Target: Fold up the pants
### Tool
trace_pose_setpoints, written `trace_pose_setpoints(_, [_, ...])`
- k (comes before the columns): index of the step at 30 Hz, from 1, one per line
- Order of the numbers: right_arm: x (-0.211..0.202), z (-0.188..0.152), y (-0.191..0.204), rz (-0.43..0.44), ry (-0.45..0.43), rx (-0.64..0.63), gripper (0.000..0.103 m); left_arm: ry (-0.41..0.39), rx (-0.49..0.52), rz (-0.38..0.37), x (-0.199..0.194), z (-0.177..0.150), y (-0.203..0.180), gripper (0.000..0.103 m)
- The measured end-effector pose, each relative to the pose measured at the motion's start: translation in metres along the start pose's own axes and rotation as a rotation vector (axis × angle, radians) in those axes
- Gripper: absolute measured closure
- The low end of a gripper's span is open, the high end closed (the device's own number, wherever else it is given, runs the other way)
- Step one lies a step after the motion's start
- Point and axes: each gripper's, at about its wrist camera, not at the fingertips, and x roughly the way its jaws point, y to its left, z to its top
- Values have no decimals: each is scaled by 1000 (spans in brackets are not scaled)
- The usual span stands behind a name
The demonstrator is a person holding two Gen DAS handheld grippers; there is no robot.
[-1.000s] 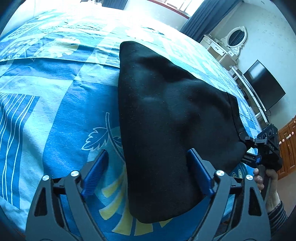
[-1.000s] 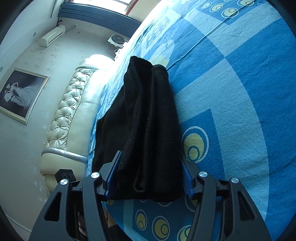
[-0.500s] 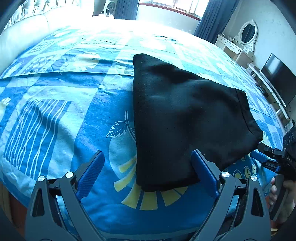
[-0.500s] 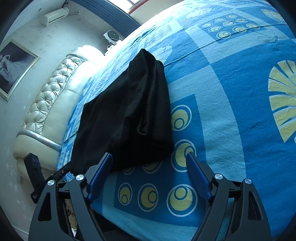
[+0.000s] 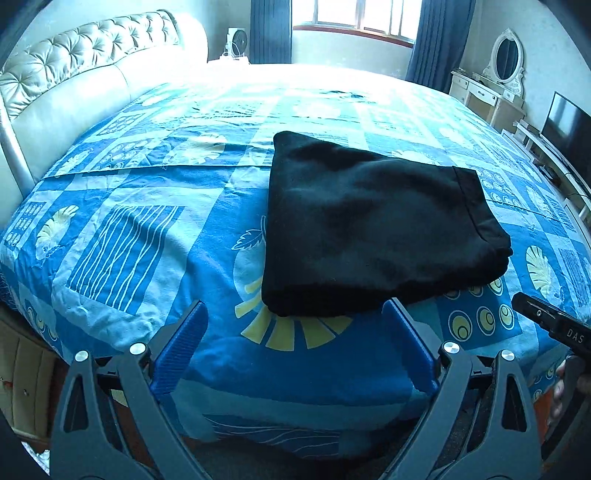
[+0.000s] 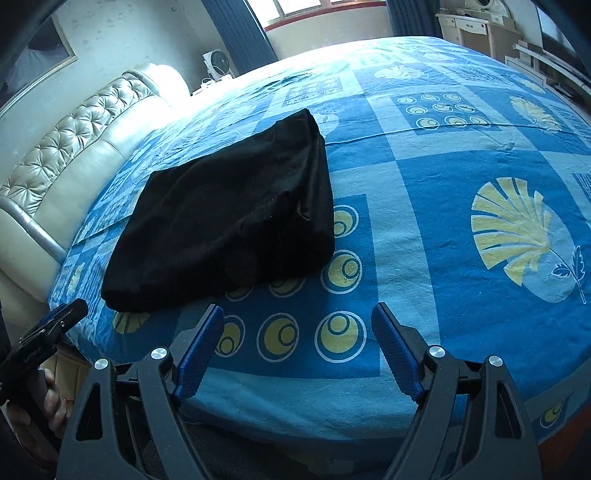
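The black pants (image 5: pixel 369 229) lie folded into a compact block on the blue patterned bedspread (image 5: pixel 147 236), near the bed's front edge. They also show in the right wrist view (image 6: pixel 229 218). My left gripper (image 5: pixel 295 321) is open and empty, pulled back just short of the pants' near edge. My right gripper (image 6: pixel 297 325) is open and empty, held back from the pants' near corner. Each gripper shows at the edge of the other's view: the right gripper (image 5: pixel 546 325) and the left gripper (image 6: pixel 48 332).
A tufted cream headboard (image 5: pixel 85 74) runs along the left. A window with dark curtains (image 5: pixel 351 22) is at the back. A white dressing table with an oval mirror (image 5: pixel 495 81) and a TV (image 5: pixel 569 125) stand at the right. Yellow shell print (image 6: pixel 517 229) marks the bedspread.
Both grippers let go of the pants and drew back toward the bed's front edge. The pants, lifted and draped a second ago, now lie flat and folded.
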Motion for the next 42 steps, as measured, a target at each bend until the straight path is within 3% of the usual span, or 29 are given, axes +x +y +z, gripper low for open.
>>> trace_pose_setpoints(5, [0, -3, 4, 7, 3, -8, 22, -2, -54, -19, -4, -7, 1, 3])
trace_pose_setpoints(10, [0, -5, 16, -3, 1, -55, 22, -5, 72, 31, -1, -11, -17, 3])
trace_pose_setpoints(17, [0, -8, 17, 9, 12, -56, 22, -24, 107, 25, -5, -14, -29, 3])
trace_pose_setpoints(27, [-4, -6, 23, -5, -4, -77, 22, -1, 33, 28, -5, -10, -17, 3])
trace_pose_setpoints(42, [-1, -9, 24, -7, 14, -84, 22, -9, 10, 16, -8, -8, -12, 3])
